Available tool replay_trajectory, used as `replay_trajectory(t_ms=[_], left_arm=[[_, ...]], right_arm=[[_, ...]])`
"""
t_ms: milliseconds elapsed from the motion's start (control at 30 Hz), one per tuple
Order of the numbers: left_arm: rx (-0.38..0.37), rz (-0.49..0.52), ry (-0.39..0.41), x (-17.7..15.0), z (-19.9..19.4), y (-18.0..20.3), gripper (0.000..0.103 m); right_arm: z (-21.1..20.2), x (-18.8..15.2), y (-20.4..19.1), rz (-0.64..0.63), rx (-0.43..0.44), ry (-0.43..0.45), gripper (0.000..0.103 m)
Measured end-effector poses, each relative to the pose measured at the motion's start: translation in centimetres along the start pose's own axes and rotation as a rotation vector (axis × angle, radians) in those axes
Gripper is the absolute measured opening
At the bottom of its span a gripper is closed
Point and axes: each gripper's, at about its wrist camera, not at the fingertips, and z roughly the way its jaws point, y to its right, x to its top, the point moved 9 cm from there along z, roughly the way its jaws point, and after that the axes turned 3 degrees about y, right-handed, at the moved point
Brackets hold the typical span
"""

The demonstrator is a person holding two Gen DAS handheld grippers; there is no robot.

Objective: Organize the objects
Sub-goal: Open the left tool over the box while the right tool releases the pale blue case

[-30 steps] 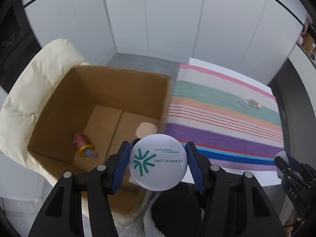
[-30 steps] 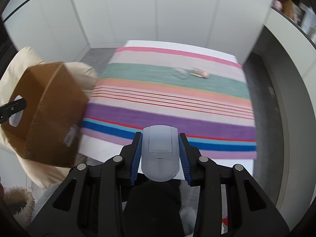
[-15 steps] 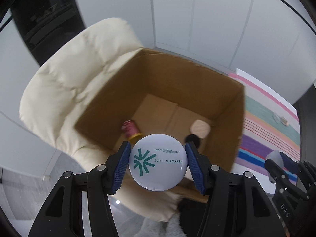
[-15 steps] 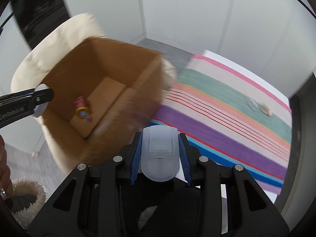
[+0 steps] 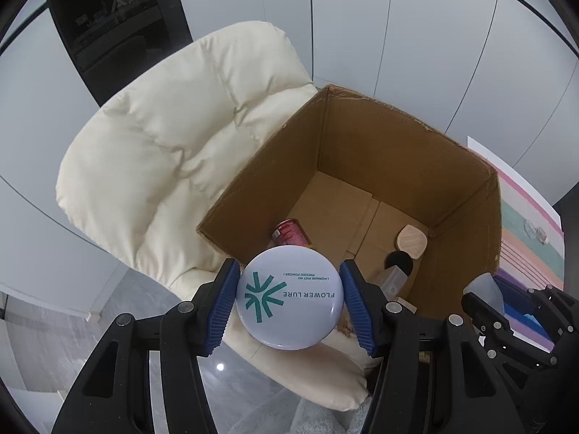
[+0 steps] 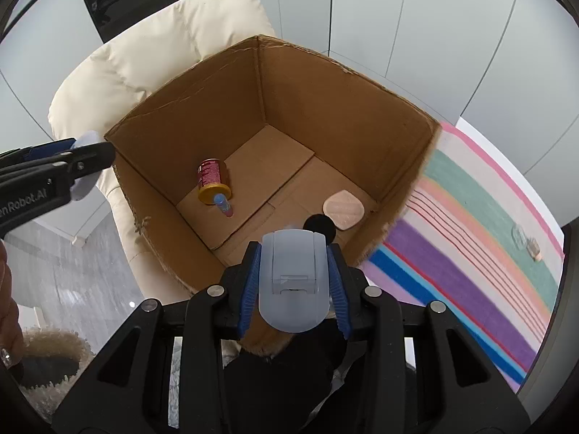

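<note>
1. The left tongs (image 5: 289, 298) are clamped on a round white powder compact (image 5: 289, 296), held above the near left edge of the cardboard box (image 6: 325, 108).
2. The right tongs (image 6: 293, 282) are clamped on a pale grey flip-top container (image 6: 291, 282) above the box's near edge.
3. The box sits on a cream armchair (image 5: 173, 137).
4. On the box floor lie a red can (image 6: 211, 177), a beige pad (image 6: 343, 209) and a black disc (image 6: 320, 226).

Surroundings: seat, bench cover, walls.
Cream padded armchair (image 5: 173, 137); striped cloth (image 6: 481, 231) covering the bench; pale panelled walls (image 5: 362, 18); grey floor (image 6: 72, 260).
</note>
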Motion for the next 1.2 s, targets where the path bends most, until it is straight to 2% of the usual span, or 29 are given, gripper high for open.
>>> replay_trajectory(t_ms=[233, 633, 800, 867, 933, 967, 1000, 1067, 1200], left_arm=[[-0.018, 0.005, -0.036, 1.2, 2.7, 1.2, 0.058], [0.01, 0.0, -0.099, 4.3, 9.3, 2.0, 0.058], [0.021, 0.006, -0.095, 4.9, 10.4, 2.3, 0.059], [0.008, -0.001, -0.09, 5.2, 10.6, 2.5, 0.06], [0.001, -0.006, -0.084, 5.5, 10.7, 2.6, 0.068], [0.001, -0.007, -0.079, 5.6, 10.6, 2.6, 0.075], [0.006, -0.003, -0.076, 5.7, 10.6, 2.7, 0.085], [0.017, 0.001, -0.072, 5.9, 10.5, 2.6, 0.093], [0.009, -0.005, -0.068, 5.8, 10.0, 2.6, 0.093]], right_arm=[[2.3, 1.7, 0.4, -0.007, -0.005, -0.014, 0.038], [7.7, 5.6, 1.2, -0.006, -0.003, -0.034, 0.038], [9.3, 6.9, 1.2, -0.013, 0.005, -0.036, 0.038], [9.5, 7.2, 1.1, -0.014, 0.017, -0.025, 0.038], [9.5, 7.5, 1.1, -0.013, 0.026, -0.008, 0.038], [9.5, 7.6, 1.2, -0.01, 0.021, -0.004, 0.044], [9.5, 7.6, 1.4, -0.003, 0.012, -0.001, 0.061], [9.3, 7.8, 1.6, 0.011, 0.005, 0.01, 0.081], [8.9, 8.1, 2.0, 0.041, 0.008, 0.014, 0.085]])
